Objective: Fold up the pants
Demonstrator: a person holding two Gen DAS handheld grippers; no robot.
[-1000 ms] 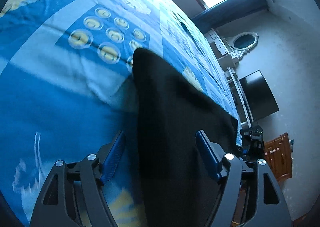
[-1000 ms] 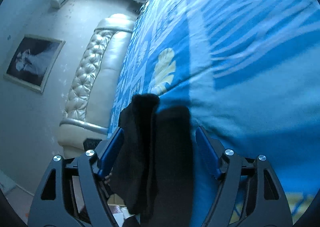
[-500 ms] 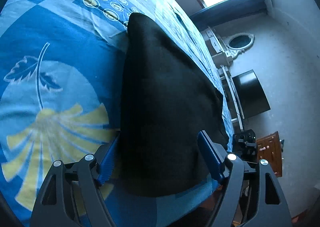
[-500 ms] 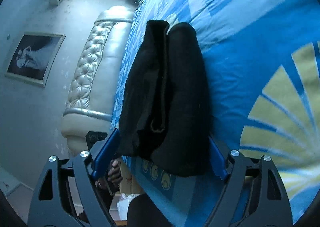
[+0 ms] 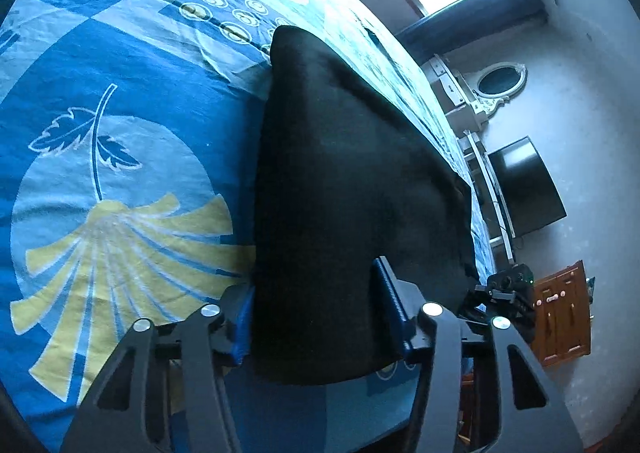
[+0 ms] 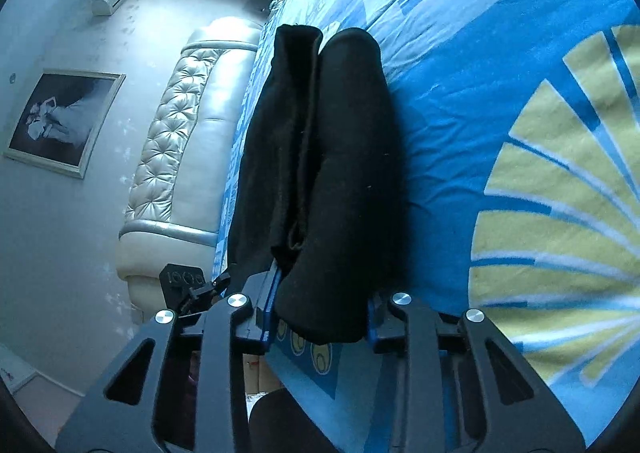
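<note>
Black pants (image 5: 340,181), blue leaf-patterned bedspread (image 5: 120,157)

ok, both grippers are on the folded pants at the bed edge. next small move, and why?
Probably open both and back straight off. The pants already lie folded flat on the bedspread, and the left gripper and right gripper each have the near edge between their fingers, so pulling away while closed would likely drag the fold apart.
</note>
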